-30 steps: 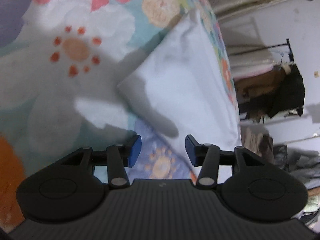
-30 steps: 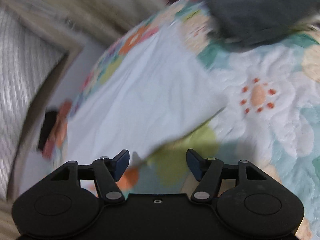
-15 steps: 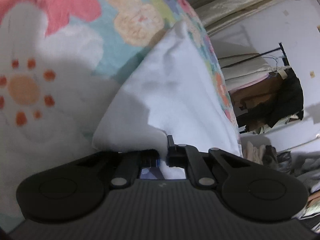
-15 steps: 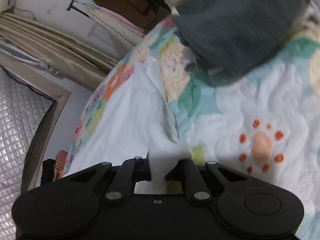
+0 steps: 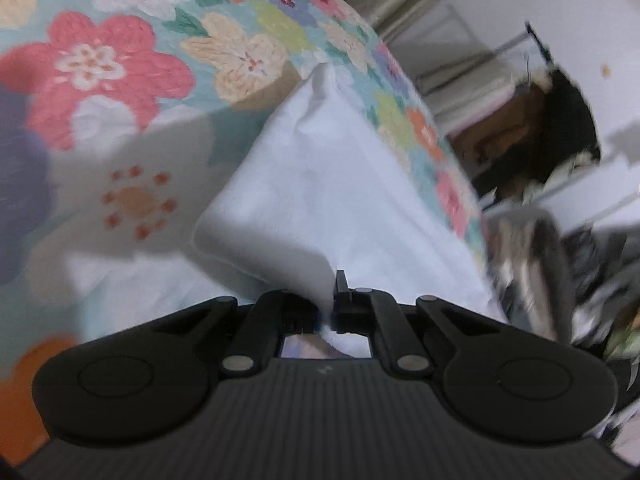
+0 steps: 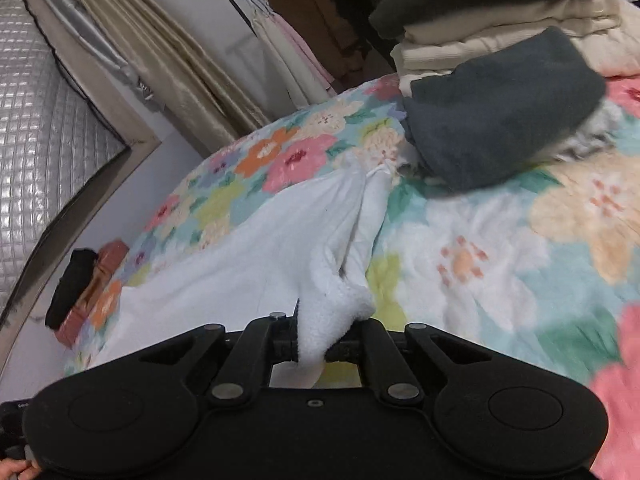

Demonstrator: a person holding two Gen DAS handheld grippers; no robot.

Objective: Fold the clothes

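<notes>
Both tongs (image 5: 328,312) (image 6: 316,344) seemingly pinching white garment (image 6: 248,256) corners

White garment (image 6: 256,264): soft, fleecy matt cloth. Bed cover (image 6: 500,264): quilted, plush floral fabric. Tool (image 6: 316,344) body: matt black plastic; the other tool (image 5: 328,312) has a ribbed casing.

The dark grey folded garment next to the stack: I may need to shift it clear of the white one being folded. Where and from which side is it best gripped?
Probably at the near lower corner of the dark grey folded garment, coming in low from the open floral bedspread. That edge overhangs free, while the stack of folded clothes blocks the far side.
</notes>
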